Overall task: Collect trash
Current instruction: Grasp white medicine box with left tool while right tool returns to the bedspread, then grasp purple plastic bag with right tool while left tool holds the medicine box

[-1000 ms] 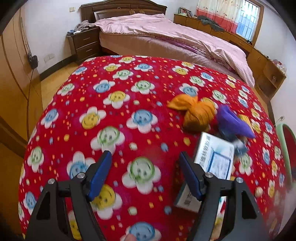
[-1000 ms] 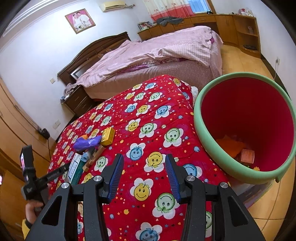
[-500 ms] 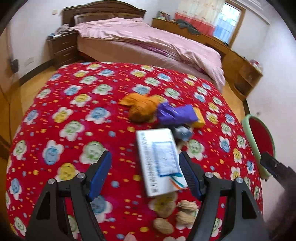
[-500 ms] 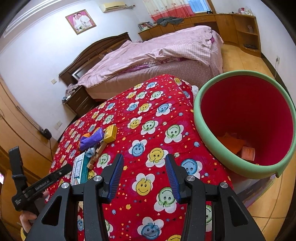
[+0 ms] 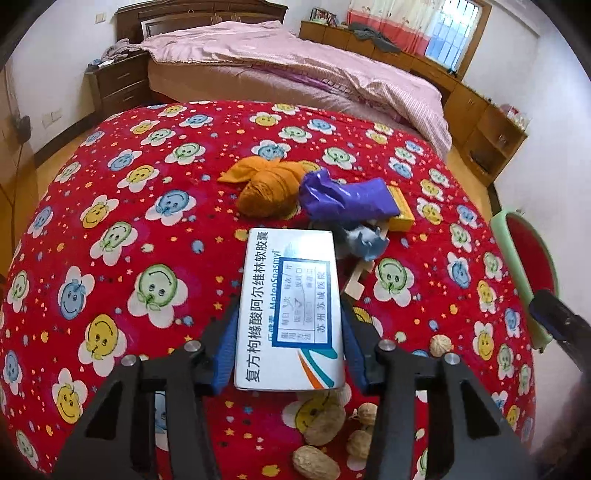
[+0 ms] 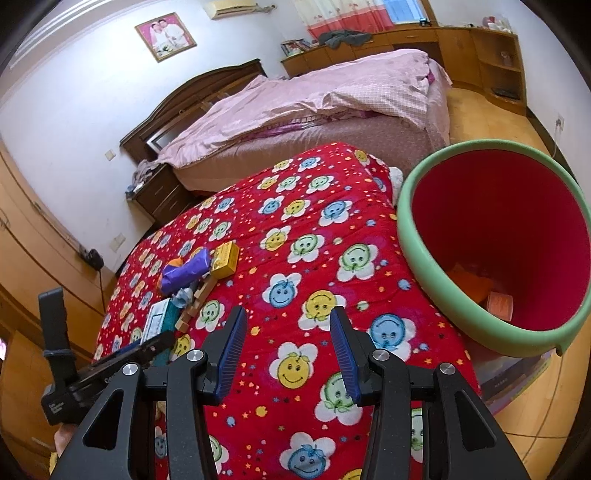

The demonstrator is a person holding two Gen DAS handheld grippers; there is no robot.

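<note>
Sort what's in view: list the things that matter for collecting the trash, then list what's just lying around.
Job: medicine box between the left gripper pads, jaws just closing; orange wad; purple wrapper; yellow box; nut shells; red bin.

Lying about: bed, nightstand, wall photo.

White medicine box (image 5: 290,314) with blue label, flat on the red flowered surface (image 5: 122,206), long side running away from the camera, near end between blue fingers (image 5: 225,343). Beyond it: orange cloth bundle (image 5: 267,186), crumpled purple wrapper (image 5: 347,199) across a yellow box (image 5: 400,214), grey scrap (image 5: 364,240), wooden blocks (image 5: 356,282). Nutshells (image 5: 321,428) nearest. Red bin (image 6: 495,240), green-rimmed, beside the surface's edge, holding orange scraps.
</note>
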